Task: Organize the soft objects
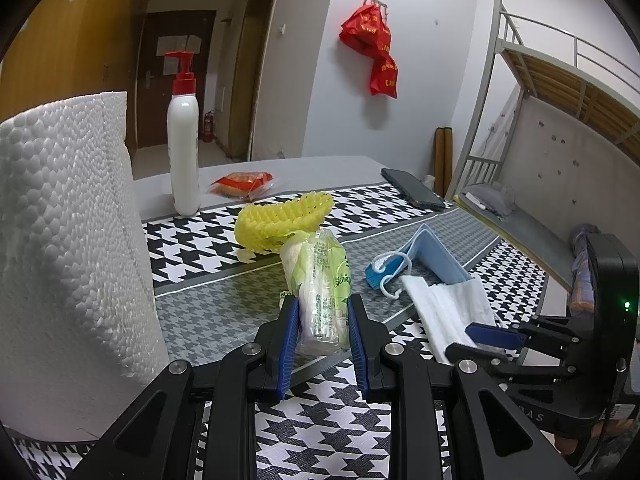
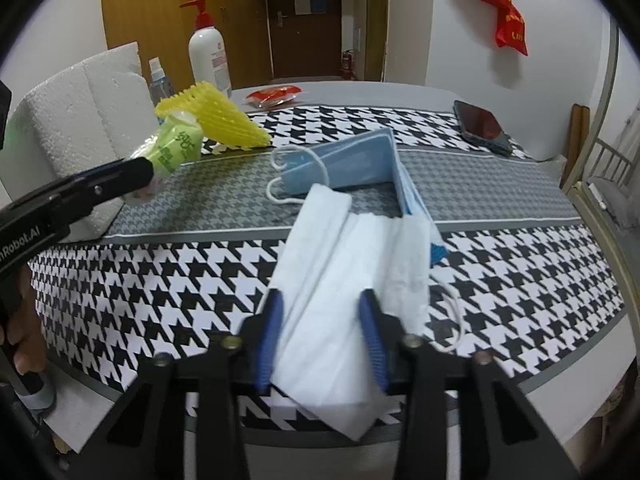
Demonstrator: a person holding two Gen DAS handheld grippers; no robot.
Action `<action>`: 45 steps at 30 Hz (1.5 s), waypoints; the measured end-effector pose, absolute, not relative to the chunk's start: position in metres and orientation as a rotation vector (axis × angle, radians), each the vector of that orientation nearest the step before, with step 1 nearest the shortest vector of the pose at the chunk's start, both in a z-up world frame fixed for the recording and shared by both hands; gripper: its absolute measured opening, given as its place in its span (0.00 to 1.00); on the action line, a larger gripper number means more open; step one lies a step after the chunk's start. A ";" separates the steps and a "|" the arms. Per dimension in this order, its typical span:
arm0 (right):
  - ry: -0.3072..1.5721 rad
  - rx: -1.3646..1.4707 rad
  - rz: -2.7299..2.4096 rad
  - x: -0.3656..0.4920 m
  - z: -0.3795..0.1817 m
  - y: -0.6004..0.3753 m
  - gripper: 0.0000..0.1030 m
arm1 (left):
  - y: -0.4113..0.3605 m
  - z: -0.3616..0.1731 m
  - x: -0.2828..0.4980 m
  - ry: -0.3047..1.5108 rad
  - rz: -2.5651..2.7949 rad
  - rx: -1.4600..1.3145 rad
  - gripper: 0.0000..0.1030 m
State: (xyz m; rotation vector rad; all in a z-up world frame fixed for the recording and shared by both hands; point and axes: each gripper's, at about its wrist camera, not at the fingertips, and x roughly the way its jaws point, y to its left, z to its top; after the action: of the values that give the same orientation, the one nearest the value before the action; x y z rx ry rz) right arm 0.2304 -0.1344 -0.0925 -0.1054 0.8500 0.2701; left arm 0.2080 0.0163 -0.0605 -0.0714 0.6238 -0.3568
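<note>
Left gripper [image 2: 136, 178] body carries white lettering, partly cut off, reading "nRobot.AI". Right gripper [image 1: 476, 340] housing shows letters "AS", the rest hidden. Print on the green packet [image 1: 320, 280] and red bags [image 1: 372, 46] is illegible.

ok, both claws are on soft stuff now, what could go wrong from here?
1. The right claw straddles only the near end of the white mask. The blue mask overlaps its far end, so a lift may drag it along.
2. The white mask's ear loop lies loose by the table edge and could snag.
3. The left claw pinches the green tissue pack near one end; it may sag or slip.
</note>
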 end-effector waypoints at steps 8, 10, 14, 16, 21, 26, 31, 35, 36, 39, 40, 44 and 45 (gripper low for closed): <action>0.842 -0.106 0.298 0.228 -0.091 -0.136 0.10 | 0.017 -0.058 0.206 0.611 -0.356 -0.072 0.25; 0.829 -0.096 0.309 0.222 -0.086 -0.138 0.10 | 0.018 -0.058 0.205 0.606 -0.358 -0.074 0.25; 0.795 -0.078 0.323 0.212 -0.071 -0.142 0.10 | 0.016 -0.055 0.203 0.593 -0.359 -0.066 0.25; 0.779 -0.071 0.326 0.209 -0.065 -0.143 0.10 | 0.015 -0.053 0.201 0.585 -0.361 -0.059 0.25; 0.723 -0.042 0.333 0.198 -0.044 -0.147 0.10 | 0.016 -0.043 0.190 0.551 -0.369 -0.049 0.25; 0.683 -0.021 0.340 0.194 -0.029 -0.150 0.10 | 0.018 -0.034 0.177 0.521 -0.363 -0.041 0.25; 0.662 -0.020 0.345 0.192 -0.021 -0.148 0.10 | 0.019 -0.029 0.167 0.500 -0.365 -0.036 0.25; 0.647 -0.023 0.357 0.190 -0.019 -0.147 0.10 | 0.018 -0.033 0.169 0.525 -0.357 -0.018 0.25; 0.646 -0.023 0.360 0.190 -0.020 -0.149 0.10 | 0.018 -0.034 0.170 0.530 -0.351 -0.016 0.25; 0.643 -0.012 0.363 0.188 -0.021 -0.151 0.10 | 0.017 -0.036 0.170 0.545 -0.350 -0.018 0.25; 0.643 -0.007 0.364 0.188 -0.021 -0.152 0.10 | 0.019 -0.036 0.169 0.545 -0.346 -0.025 0.25; 0.645 0.006 0.364 0.188 -0.023 -0.156 0.10 | 0.019 -0.036 0.162 0.541 -0.352 -0.025 0.25; 0.645 0.009 0.364 0.188 -0.023 -0.157 0.10 | 0.019 -0.035 0.160 0.537 -0.355 -0.024 0.25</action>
State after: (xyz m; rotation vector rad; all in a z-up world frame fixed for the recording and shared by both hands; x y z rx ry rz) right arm 0.1882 -0.1568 -0.0231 0.0089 0.6455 0.3640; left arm 0.1602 0.0189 -0.0352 -0.0236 0.5374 -0.3546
